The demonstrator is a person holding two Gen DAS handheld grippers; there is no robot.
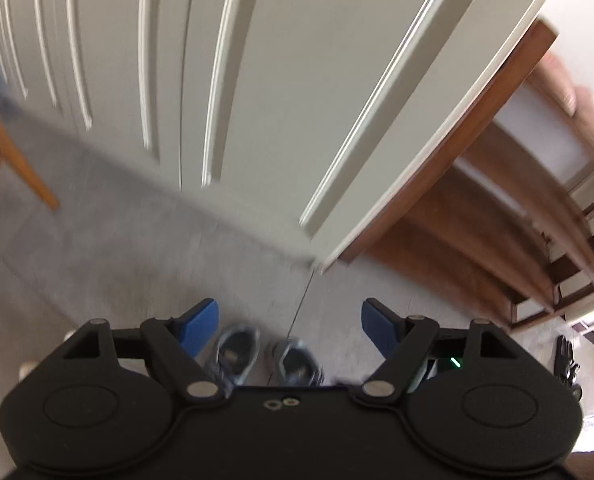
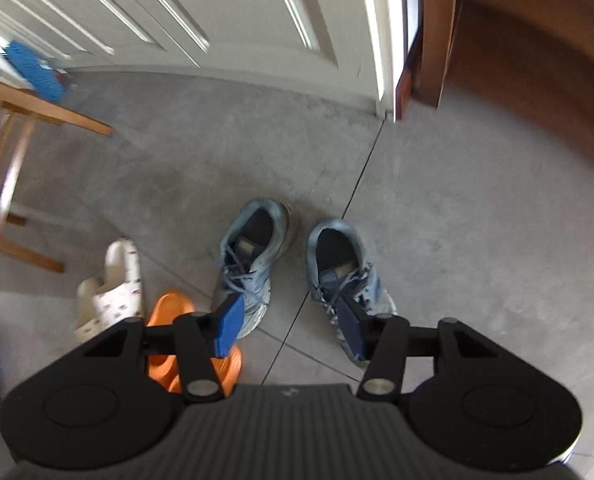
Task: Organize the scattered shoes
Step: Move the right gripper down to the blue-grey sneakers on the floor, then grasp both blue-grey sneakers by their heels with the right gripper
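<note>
Two pale blue lace-up sneakers stand side by side on the grey floor, heels toward the white door: the left one [image 2: 253, 256] and the right one [image 2: 345, 276]. They also show small and blurred, left sneaker [image 1: 235, 354] and right sneaker [image 1: 297, 364], under my left gripper [image 1: 289, 320], which is open wide with nothing between its blue pads. My right gripper [image 2: 291, 326] hovers above the sneakers' toes, open and empty, one pad over each shoe. An orange slipper [image 2: 177, 316] and a white slipper [image 2: 115, 284] lie to the left.
A white panelled door [image 2: 237, 20] closes the far side. A wooden stool [image 2: 21, 128] with a blue cloth [image 2: 37, 70] stands at left. Brown wooden stairs [image 1: 497, 208] rise at right, and a dark shoe [image 1: 567, 360] lies near their foot.
</note>
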